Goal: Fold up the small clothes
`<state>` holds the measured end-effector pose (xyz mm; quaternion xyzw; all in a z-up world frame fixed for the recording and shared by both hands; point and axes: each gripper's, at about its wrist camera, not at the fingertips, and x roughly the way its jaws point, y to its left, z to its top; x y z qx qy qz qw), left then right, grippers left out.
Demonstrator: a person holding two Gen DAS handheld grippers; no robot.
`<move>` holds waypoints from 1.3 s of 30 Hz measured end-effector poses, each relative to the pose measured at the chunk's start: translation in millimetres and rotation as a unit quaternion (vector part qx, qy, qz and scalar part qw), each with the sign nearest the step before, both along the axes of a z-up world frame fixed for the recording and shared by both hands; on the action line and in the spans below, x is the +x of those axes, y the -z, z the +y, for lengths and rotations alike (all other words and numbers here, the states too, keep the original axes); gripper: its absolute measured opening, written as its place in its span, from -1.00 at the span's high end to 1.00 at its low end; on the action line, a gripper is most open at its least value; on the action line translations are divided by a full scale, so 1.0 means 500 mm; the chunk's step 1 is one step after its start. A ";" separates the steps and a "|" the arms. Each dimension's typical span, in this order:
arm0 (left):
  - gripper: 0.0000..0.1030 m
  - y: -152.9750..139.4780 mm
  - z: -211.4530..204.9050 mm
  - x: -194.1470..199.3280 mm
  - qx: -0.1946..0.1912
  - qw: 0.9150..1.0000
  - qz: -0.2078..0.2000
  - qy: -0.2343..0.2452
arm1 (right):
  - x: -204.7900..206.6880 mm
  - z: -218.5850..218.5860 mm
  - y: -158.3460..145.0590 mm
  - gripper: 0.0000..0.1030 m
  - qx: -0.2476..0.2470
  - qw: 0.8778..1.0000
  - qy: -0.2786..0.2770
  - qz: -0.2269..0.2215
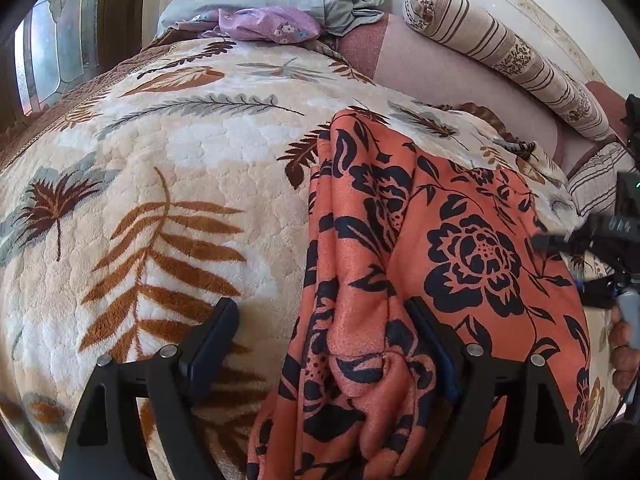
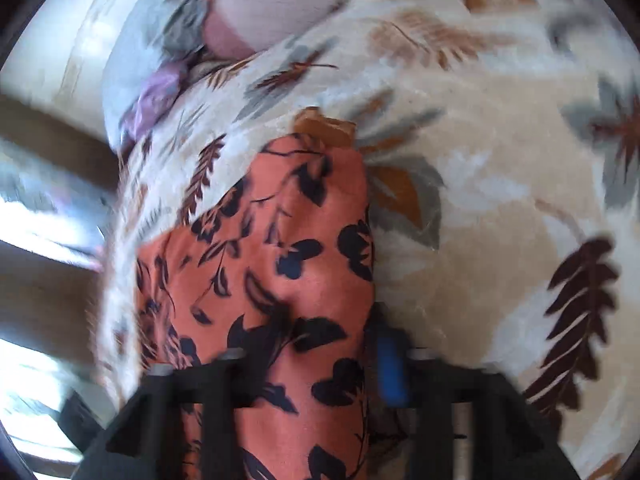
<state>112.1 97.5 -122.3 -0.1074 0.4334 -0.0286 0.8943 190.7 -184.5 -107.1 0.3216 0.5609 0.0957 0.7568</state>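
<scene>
Working on the bed, you have the leaf-print blanket [image 1: 168, 200] as your broad, soft folding surface. On its near right part lies the orange flowered garment [image 1: 440, 248], bunched lengthwise, probably partway through a fold. Your left gripper [image 1: 324, 328] is spread wide, one finger on the blanket, one on the garment's ridge, gripping nothing. Your right gripper [image 2: 308, 364] straddles the garment's edge; blur hides whether it pinches.
</scene>
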 end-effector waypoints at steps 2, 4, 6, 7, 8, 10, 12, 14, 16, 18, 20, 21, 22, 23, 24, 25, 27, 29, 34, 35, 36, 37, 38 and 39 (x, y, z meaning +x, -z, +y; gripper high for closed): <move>-0.66 0.000 0.001 0.000 0.000 1.000 0.000 0.000 | -0.015 -0.049 0.037 -1.00 0.092 0.994 0.064 0.012; -0.66 0.000 0.001 0.000 0.000 1.000 0.000 0.000 | -0.014 -0.076 0.057 -0.93 0.153 0.983 0.100 0.020; -0.67 0.001 0.001 0.001 -0.001 1.000 0.000 0.000 | -0.010 -0.058 0.034 0.44 0.110 0.993 0.039 0.010; -0.68 0.001 0.002 0.001 -0.001 1.000 0.000 0.000 | -0.009 -0.041 0.019 0.44 0.066 0.998 0.015 0.004; -0.68 0.001 0.002 0.002 0.000 1.000 0.000 0.000 | -0.013 -0.023 -0.004 0.44 0.014 1.000 -0.005 -0.014; -0.68 0.001 0.002 0.003 -0.001 1.000 0.000 0.000 | -0.030 0.025 -0.050 0.43 -0.094 0.993 -0.050 -0.055; -0.68 0.001 0.001 0.003 -0.001 1.000 -0.001 0.000 | -0.042 0.046 -0.057 0.13 -0.124 0.988 -0.062 -0.068; -0.68 0.001 0.001 0.003 0.000 1.000 -0.002 -0.001 | -0.051 0.040 -0.016 -0.95 -0.083 0.994 -0.071 -0.031; -0.68 0.001 0.000 0.001 0.002 1.000 -0.005 -0.001 | -0.079 0.027 0.014 -0.99 -0.046 0.997 -0.058 -0.027; -0.68 0.001 0.000 0.000 0.003 1.000 -0.006 -0.001 | -0.115 0.035 0.004 -0.99 -0.072 0.992 -0.080 -0.063; -0.68 0.000 0.002 -0.001 0.004 1.000 -0.007 -0.001 | -0.136 0.042 -0.003 -0.99 -0.092 0.989 -0.094 -0.073; -0.68 0.000 0.001 -0.001 0.005 1.000 -0.008 -0.002 | -0.145 0.041 -0.006 -0.99 -0.091 0.989 -0.095 -0.069; -0.68 0.000 0.000 -0.005 0.005 1.000 -0.008 -0.003 | -0.158 0.035 -0.009 -0.99 -0.086 0.990 -0.093 -0.065; -0.68 0.000 0.000 -0.005 0.005 1.000 -0.009 -0.003 | -0.161 0.031 -0.010 -0.99 -0.080 0.991 -0.090 -0.061; -0.68 0.000 0.001 -0.006 0.004 1.000 -0.010 -0.004 | -0.174 0.024 -0.013 -0.99 -0.074 0.992 -0.086 -0.060; -0.68 0.000 0.001 -0.008 0.004 1.000 -0.012 -0.004 | -0.200 0.019 -0.021 -0.99 -0.070 0.992 -0.082 -0.061; -0.68 0.000 0.000 -0.012 0.006 1.000 -0.015 -0.005 | -0.242 0.005 -0.023 -0.99 -0.068 0.992 -0.076 -0.068; -0.68 -0.001 0.000 -0.018 0.011 1.000 -0.019 -0.006 | -0.250 0.021 -0.023 -0.99 -0.077 0.991 -0.081 -0.077; -0.68 -0.020 0.007 -0.045 0.008 1.000 0.013 -0.013 | -0.329 0.005 -0.031 -0.99 -0.089 0.986 -0.097 -0.099; -0.68 -0.029 0.016 -0.060 -0.013 0.999 0.032 -0.011 | -0.331 0.000 -0.030 -0.99 -0.081 0.987 -0.099 -0.099; -0.68 -0.040 0.031 -0.089 -0.055 0.998 0.040 -0.007 | -0.333 -0.009 -0.029 -0.99 -0.068 0.987 -0.102 -0.099; -0.68 -0.045 0.041 -0.115 -0.086 0.996 0.034 -0.007 | -0.330 -0.011 -0.027 -0.99 -0.058 0.988 -0.104 -0.102; -0.68 -0.047 0.051 -0.145 -0.109 0.994 0.026 -0.006 | -0.329 -0.013 -0.022 -0.99 -0.049 0.988 -0.106 -0.106; -0.68 -0.042 0.051 -0.162 -0.104 0.994 0.024 -0.005 | -0.336 -0.023 -0.020 -0.99 -0.038 0.987 -0.108 -0.112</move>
